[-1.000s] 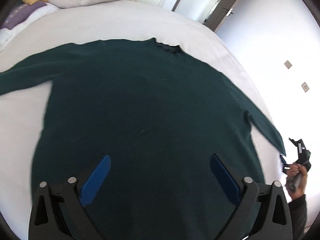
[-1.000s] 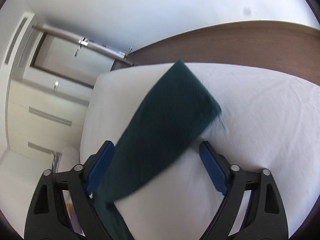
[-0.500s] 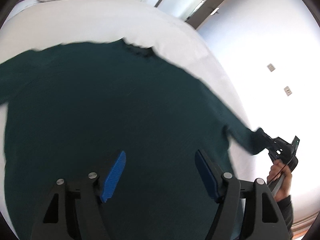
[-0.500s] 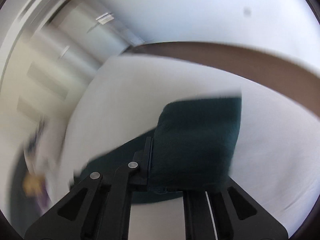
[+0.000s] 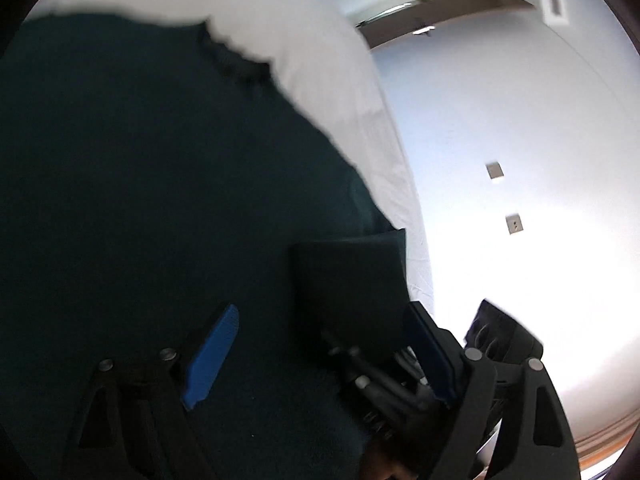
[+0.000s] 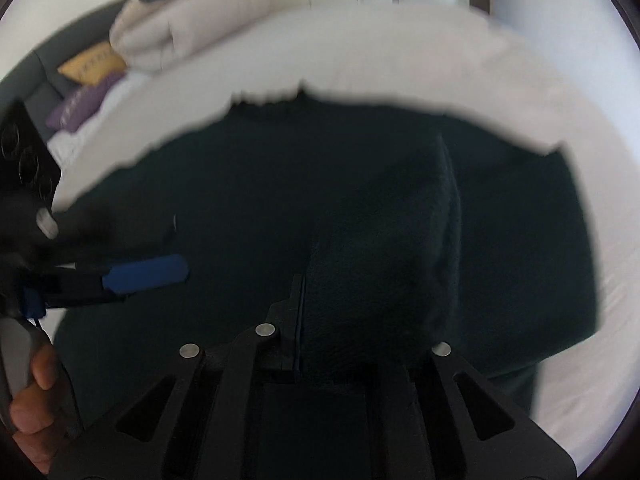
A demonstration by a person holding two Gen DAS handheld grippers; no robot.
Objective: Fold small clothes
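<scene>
A: Any writing or brands?

B: None readable. Both views are blurred, and the two wall plates [image 5: 495, 170] carry no text I can make out.

A: Where's the garment?

B: Dark green sweater [image 5: 140, 184] lies spread flat on a white bed [image 5: 320, 40], collar toward the far side. It fills most of both views.

A: Left gripper?

B: Left gripper [image 5: 320, 360] hangs low over the sweater's body, blue pads spread wide and opening. Between the pads, in the left wrist view, are the sweater's body and the folded sleeve end, but no pad presses on any cloth. The right wrist view shows one blue finger [image 6: 146, 268] lying sideways over the sweater at the left, with a hand [image 6: 36, 396] on the grey handle below it.

A: Right gripper?

B: Right gripper [image 6: 298, 320] has its fingers nearly together, easing apart slightly, and they pinch the sleeve [image 6: 384, 248]. The cuff end stands bunched up just ahead of the fingers, doubled over the sweater's chest. In the left wrist view that same sleeve shows as a dark folded slab [image 5: 352, 280] just beside the left gripper's right pad.

A: Anything else?

B: Pillows, white, yellow and purple [image 6: 120, 56], at the far left of the bed. Wardrobe doors behind, blurred.
</scene>
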